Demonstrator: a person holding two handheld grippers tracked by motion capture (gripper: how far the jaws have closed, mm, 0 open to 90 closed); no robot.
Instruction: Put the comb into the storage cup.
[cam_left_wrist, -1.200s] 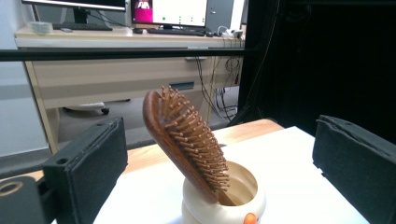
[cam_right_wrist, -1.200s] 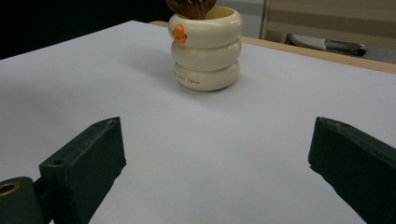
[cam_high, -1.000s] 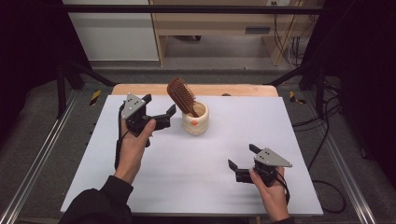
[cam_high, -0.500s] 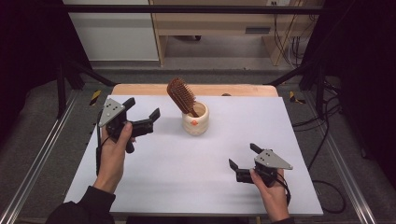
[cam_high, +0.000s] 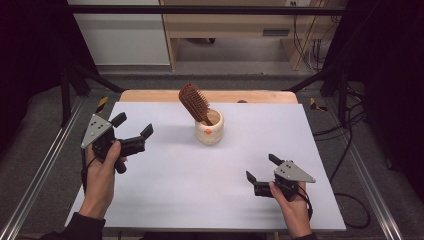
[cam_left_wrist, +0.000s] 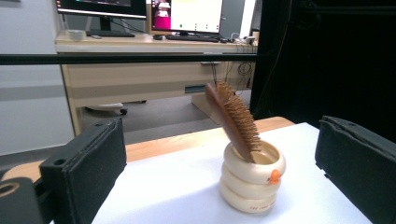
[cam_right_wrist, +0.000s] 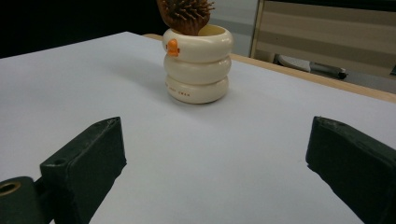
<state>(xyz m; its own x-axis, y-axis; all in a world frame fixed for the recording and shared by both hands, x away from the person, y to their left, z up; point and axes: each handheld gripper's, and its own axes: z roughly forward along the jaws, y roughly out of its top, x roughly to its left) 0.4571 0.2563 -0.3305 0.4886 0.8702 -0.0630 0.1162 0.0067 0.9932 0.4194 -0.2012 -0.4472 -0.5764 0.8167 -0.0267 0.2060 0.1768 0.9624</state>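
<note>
Your wooden hairbrush stands handle-down in the cream ringed cup mid-worktop, leaning left. Your left hand-held gripper faces it, jaws wide and empty; your right hand-held gripper rests apart, also spread empty.

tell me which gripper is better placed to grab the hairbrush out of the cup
Probably the left. The left gripper is open, raised, and pointed at the hairbrush leaning toward its side from the cup. The right gripper is also open but sits low near the table's front edge, farther off.
</note>
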